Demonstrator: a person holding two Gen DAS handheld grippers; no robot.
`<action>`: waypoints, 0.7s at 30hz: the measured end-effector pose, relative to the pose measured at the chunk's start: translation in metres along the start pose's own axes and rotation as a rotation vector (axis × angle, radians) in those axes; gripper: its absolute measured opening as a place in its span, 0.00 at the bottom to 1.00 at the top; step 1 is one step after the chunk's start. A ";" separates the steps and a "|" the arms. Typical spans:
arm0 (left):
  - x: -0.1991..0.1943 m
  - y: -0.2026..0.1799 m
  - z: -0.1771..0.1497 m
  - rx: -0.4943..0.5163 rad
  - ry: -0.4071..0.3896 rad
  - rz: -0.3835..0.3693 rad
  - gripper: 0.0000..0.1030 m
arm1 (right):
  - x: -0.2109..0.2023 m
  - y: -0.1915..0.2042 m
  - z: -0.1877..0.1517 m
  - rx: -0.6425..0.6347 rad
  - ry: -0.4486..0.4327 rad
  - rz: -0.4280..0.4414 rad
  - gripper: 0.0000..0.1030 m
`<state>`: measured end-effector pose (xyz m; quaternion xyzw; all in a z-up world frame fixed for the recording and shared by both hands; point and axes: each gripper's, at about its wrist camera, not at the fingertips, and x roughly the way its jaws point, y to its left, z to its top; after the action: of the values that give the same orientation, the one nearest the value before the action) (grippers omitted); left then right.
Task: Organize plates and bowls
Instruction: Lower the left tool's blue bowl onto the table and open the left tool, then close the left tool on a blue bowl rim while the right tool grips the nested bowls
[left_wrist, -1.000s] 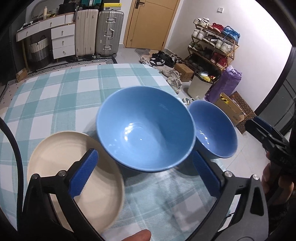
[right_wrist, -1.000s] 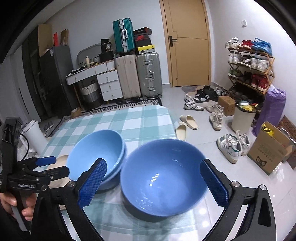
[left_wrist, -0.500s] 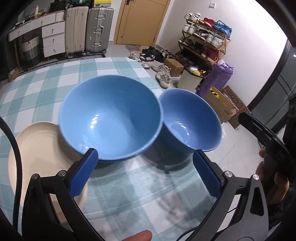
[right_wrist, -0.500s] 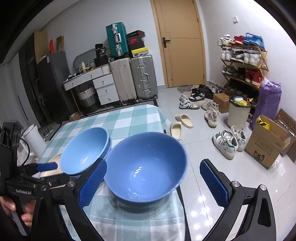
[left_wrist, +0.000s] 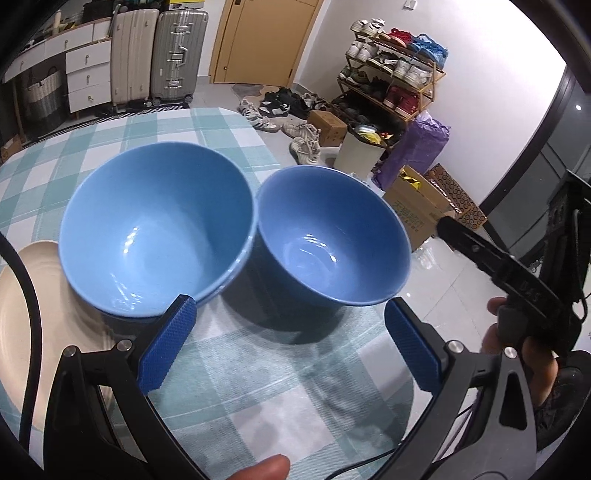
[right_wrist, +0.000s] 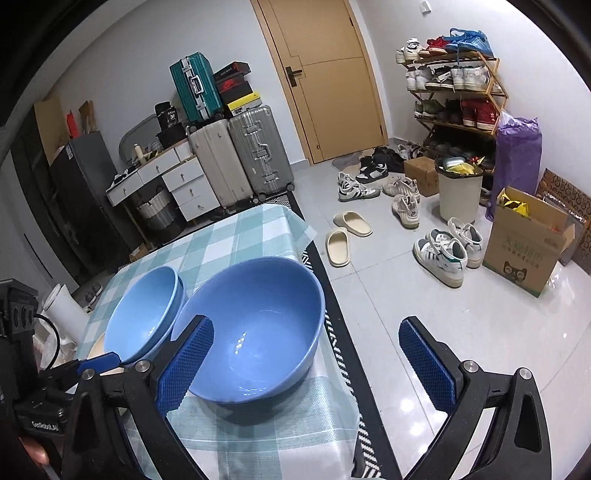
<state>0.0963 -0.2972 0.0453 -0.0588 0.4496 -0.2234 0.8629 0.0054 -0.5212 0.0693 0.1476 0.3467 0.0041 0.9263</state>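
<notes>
So we've got the checked table (left_wrist: 229, 122) with a cream plate (left_wrist: 22, 302) at its left edge. On top of the plate sits the big blue bowl stack (left_wrist: 155, 229), looks like two nested, and the single blue bowl (left_wrist: 332, 240) sits just right of it, rims nearly touching, close to the table's edge. Both claws are spread wide, holding nothing: left gripper (left_wrist: 291, 347) faces the gap between the bowls, right gripper (right_wrist: 306, 362) hangs over the single bowl's right side. We'd pinch that bowl's rim square, lift straight, then nest it gently.
</notes>
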 end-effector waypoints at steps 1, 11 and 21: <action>0.001 0.000 0.000 0.001 0.001 -0.005 0.93 | 0.001 -0.001 0.000 0.000 0.000 0.001 0.99; 0.019 -0.010 0.001 -0.009 0.028 -0.050 0.64 | 0.015 -0.006 -0.004 0.017 0.008 0.010 0.94; 0.045 -0.006 0.009 -0.048 0.036 -0.011 0.56 | 0.040 -0.014 -0.011 0.041 0.042 0.001 0.68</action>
<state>0.1243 -0.3229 0.0187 -0.0779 0.4700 -0.2184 0.8516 0.0271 -0.5272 0.0316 0.1668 0.3660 0.0004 0.9155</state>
